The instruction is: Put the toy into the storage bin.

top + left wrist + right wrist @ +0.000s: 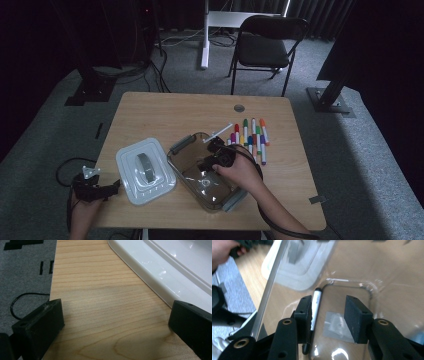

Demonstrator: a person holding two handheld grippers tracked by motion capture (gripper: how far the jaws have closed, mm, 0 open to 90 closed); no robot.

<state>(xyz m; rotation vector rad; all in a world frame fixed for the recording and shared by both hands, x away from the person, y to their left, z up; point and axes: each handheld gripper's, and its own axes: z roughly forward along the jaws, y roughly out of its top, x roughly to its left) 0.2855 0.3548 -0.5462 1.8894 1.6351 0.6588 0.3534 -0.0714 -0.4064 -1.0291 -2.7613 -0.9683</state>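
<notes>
From our right gripper view, a white marker lies on the floor of the clear box, just beside its partly open, empty jaws. The high view shows more markers farther right. Our left gripper gapes empty beside the white lid.

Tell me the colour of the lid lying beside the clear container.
White, with a grey handle; the lid shows best in the high view.
</notes>
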